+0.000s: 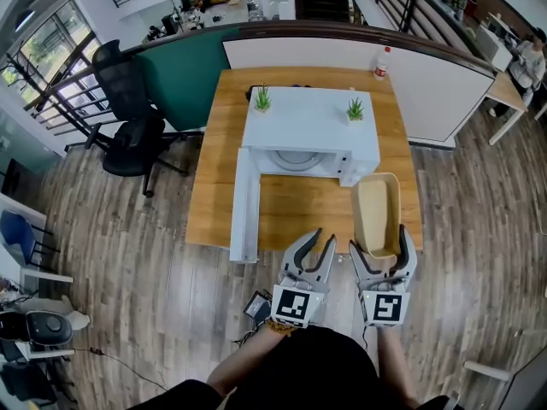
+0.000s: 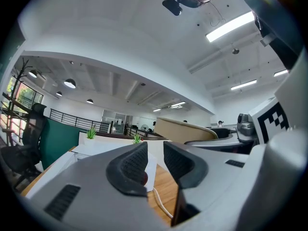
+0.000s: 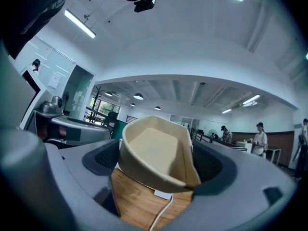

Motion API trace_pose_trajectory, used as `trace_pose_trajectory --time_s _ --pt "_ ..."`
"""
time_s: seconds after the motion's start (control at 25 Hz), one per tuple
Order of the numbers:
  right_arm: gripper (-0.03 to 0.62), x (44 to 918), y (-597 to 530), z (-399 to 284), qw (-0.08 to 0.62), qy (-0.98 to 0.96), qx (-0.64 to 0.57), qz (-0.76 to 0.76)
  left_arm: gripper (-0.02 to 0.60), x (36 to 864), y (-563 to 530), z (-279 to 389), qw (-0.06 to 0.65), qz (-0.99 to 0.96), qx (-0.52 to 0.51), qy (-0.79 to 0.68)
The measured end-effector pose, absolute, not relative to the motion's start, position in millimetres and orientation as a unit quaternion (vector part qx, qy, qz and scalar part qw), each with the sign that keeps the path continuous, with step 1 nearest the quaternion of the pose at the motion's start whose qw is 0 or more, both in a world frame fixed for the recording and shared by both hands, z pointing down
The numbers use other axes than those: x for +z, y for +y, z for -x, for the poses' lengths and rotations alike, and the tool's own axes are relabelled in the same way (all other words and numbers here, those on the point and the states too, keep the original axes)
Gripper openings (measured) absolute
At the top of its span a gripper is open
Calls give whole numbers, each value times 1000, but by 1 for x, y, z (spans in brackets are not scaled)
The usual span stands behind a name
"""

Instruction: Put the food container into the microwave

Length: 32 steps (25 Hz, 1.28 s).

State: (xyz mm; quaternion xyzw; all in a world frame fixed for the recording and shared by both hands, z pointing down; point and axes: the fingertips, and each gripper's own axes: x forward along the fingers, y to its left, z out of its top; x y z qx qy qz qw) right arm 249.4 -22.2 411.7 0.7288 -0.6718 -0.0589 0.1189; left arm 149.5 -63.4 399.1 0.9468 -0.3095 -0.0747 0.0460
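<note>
One food container (image 1: 377, 207), over the table's (image 1: 299, 207) near right corner, sits clamped in the right gripper (image 1: 381, 244); the left gripper (image 1: 323, 239) gapes empty.

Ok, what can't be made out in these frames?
- Microwave cavity: head view, its own top hides all but the turntable's front edge.
- Bottle label: head view, too small to read.
- Food container near end: head view, the right gripper covers it.
- White cable: right gripper view, jaws cut off where it runs.
</note>
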Motion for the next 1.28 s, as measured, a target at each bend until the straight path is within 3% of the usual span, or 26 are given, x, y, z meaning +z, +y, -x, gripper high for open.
trace_pose_trajectory --time_s 1.28 --pt "488 421 -145 -176 133 -707 -79 -690 115 409 -149 -90 55 -942 -99 -314"
